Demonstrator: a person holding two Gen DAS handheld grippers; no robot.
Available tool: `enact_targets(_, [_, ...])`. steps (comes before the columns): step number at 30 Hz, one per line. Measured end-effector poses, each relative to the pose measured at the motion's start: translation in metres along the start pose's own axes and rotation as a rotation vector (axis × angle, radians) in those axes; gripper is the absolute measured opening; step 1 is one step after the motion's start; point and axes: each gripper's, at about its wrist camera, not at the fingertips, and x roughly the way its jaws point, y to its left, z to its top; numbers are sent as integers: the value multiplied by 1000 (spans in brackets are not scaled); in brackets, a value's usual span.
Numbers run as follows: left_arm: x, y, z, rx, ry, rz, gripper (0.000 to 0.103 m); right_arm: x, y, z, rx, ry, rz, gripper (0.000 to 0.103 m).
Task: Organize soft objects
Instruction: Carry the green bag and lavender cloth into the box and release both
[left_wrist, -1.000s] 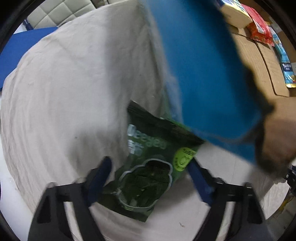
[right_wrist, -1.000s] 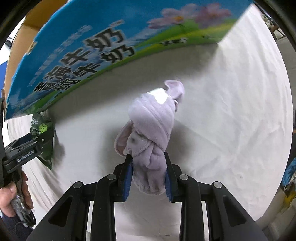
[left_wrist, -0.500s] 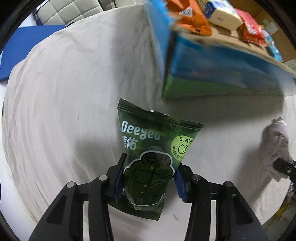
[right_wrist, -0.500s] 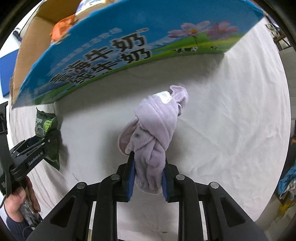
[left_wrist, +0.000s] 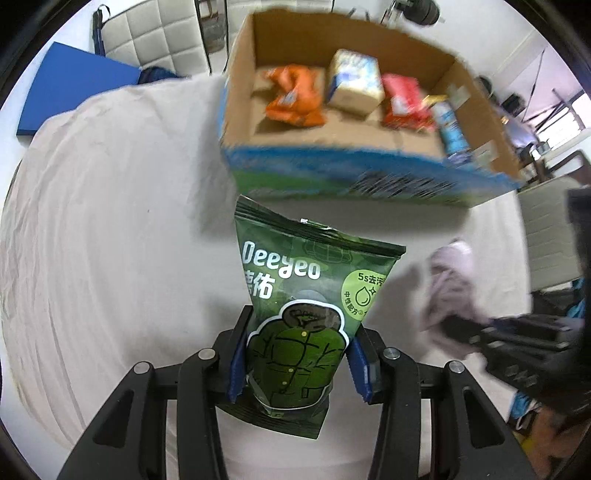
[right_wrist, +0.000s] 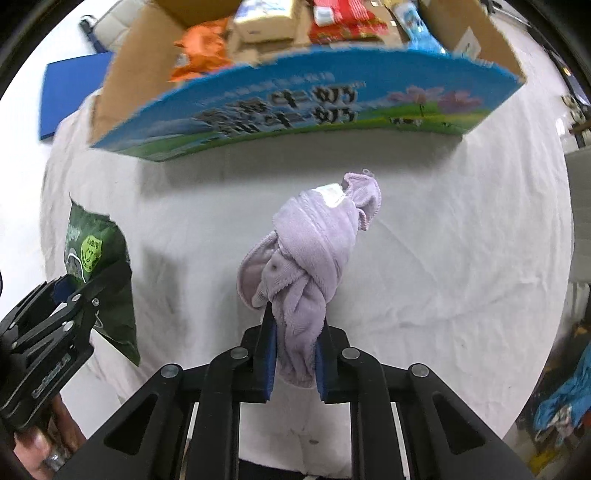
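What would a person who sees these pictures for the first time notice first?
Each gripper is shut on a soft item above the white cloth: the left gripper holds a green Deeyeo pouch, and the right gripper holds a knotted lilac towel. Behind them stands an open cardboard box with blue printed sides, already holding an orange snack bag and other packets.

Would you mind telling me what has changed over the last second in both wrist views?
The left tongs, open around the green pouch a second ago, have shut on it and lifted it; the view now looks down into the cardboard box. The right tongs have also risen with the knotted lilac cloth. Unchanged: the right grip on the cloth, and the box on the white sheet.
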Motion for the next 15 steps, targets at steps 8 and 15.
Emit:
enact_targets(8, [-58, -14, 47, 2, -70, -126, 43, -71, -2, 7, -55, -88, 52, 18])
enact_targets(15, [-69, -35, 93, -9, -99, -159, 43, -115, -15, 35, -56, -163, 88, 18])
